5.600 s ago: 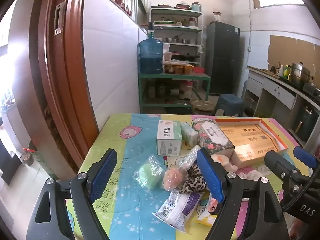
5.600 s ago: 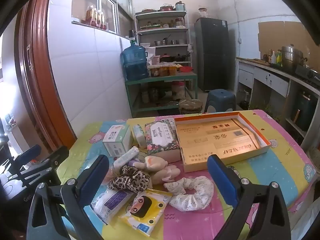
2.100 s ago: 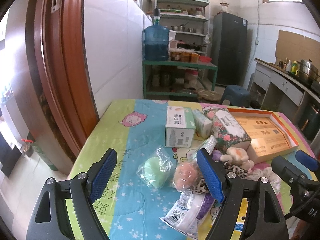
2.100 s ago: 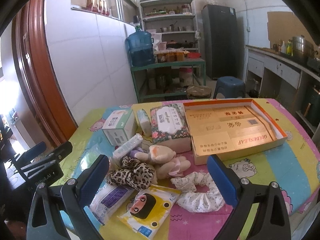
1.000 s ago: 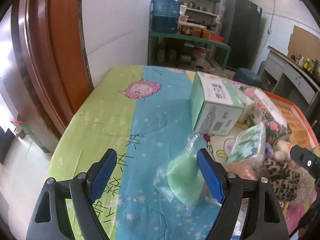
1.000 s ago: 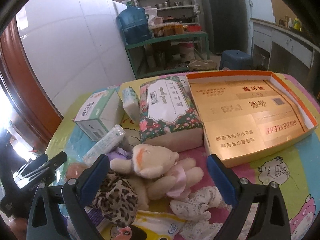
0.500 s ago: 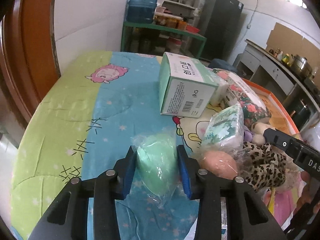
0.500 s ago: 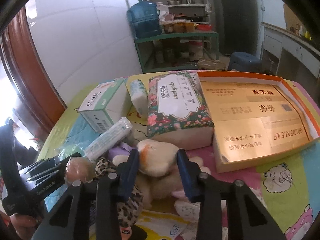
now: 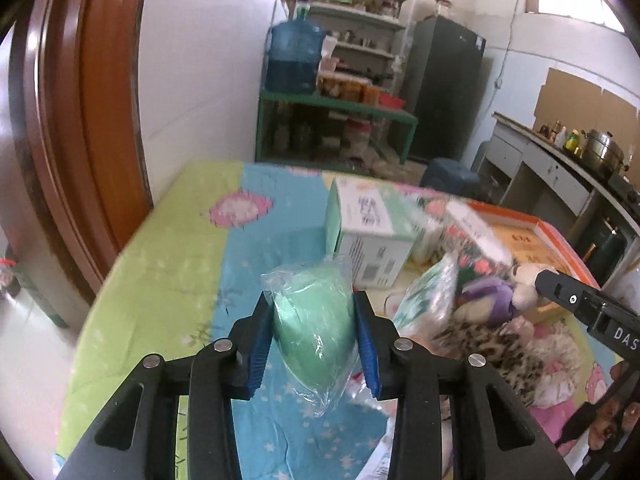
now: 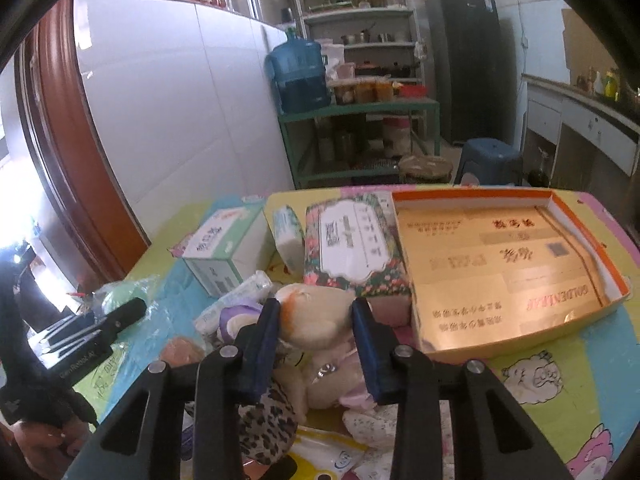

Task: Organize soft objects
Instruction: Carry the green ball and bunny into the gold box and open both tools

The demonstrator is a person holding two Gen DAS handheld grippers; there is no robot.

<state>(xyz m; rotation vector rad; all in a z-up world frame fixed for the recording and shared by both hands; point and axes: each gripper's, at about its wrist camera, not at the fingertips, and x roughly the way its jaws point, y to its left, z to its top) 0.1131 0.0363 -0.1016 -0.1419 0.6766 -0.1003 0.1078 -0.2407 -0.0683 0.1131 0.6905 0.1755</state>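
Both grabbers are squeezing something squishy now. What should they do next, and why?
Probably carry both over to the orange box, which looks empty. The left gripper is shut on the bagged green sponge, and the right gripper is shut on the plush toy, so nothing is left to grab.

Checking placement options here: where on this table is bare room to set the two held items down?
Free: the gold box interior, bounded by its orange rim, and the green-and-blue cloth left of the mint carton. Crowded: the pile before the floral tissue pack, where the right gripper grips the plush toy; the left gripper holds the bagged green sponge.
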